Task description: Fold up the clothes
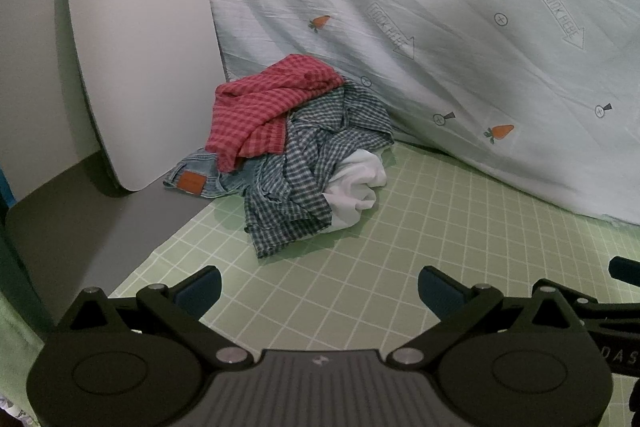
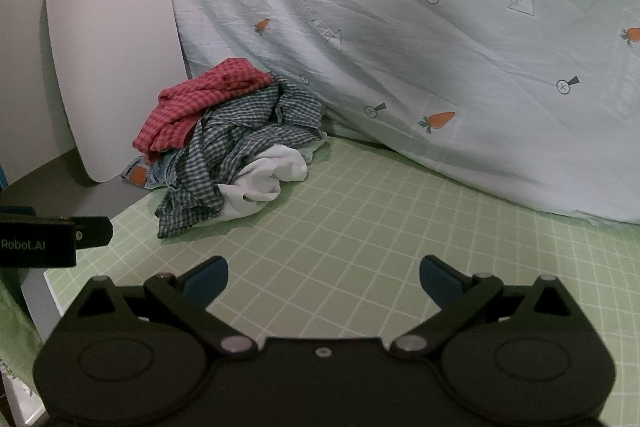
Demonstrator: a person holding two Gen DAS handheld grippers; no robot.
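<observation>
Across the upper right of both views we see a pale sheet [image 1: 460, 27] printed with carrots and arrows, draped down onto the green checked mat [image 1: 360, 247] covering the desk. At upper left a white board [image 1: 136, 59] leans upright. Just beside it, centre-left, lies our heap of clothes [image 1: 296, 147]: red gingham on top, blue check, white cloth, jeans beneath. At the bottom of the frame, the left tool [image 1: 319, 290] and right tool [image 2: 323, 281] hover with fingers spread wide, empty, nothing between them and the heap.
</observation>
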